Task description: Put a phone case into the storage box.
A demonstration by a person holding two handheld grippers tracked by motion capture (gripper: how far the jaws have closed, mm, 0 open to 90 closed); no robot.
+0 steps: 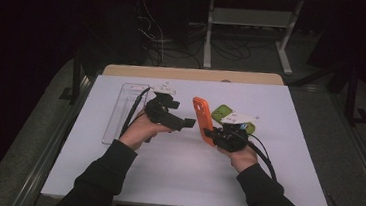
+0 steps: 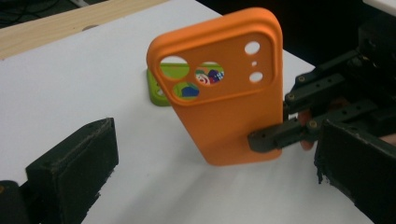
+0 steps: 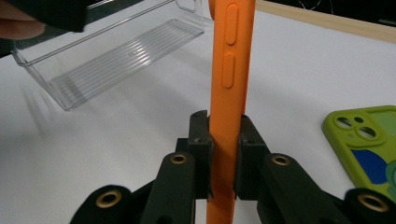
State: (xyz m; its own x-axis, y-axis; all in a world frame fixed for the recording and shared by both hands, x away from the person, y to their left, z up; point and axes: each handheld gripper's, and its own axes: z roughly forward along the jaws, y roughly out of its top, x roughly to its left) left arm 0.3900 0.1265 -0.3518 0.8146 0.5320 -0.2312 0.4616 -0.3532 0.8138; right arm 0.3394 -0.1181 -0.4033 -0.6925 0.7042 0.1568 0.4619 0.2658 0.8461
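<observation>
The orange silicone phone case with a cut-out camera panel (image 1: 202,119) is held upright near the centre of the high view, just above the white table top (image 1: 179,178). It is clamped by the right gripper (image 1: 212,132), whose jaws are drawn in narrow on the lower part of the case; in the right gripper view the two black pads (image 3: 201,154) are seen pressed flat against its front and back faces, with the side buttons of the case (image 3: 230,46) above them.

The case is judged to be light, soft and rubbery, with a matt skin that should not slip between the pads. Being an empty shell, it is likely to flex or fold if squeezed across its open middle, so a hold near a rim or a corner, where the wall is stiffer, is thought safer; the free upper edge by the camera panel (image 2: 219,70) is the part left open for a second hold.

The left gripper (image 1: 184,124) is seen at centre left of the high view with its jaws spread wide and nothing between them; in its own view its pads (image 2: 74,163) stand far apart at the lower corners.

Behind the orange case, a green phone case with a printed pattern (image 3: 366,140) lies flat and is partly covered. A clear ribbed plastic tray (image 1: 126,109) lies at the upper left. The inside of the orange case cannot be made out.
</observation>
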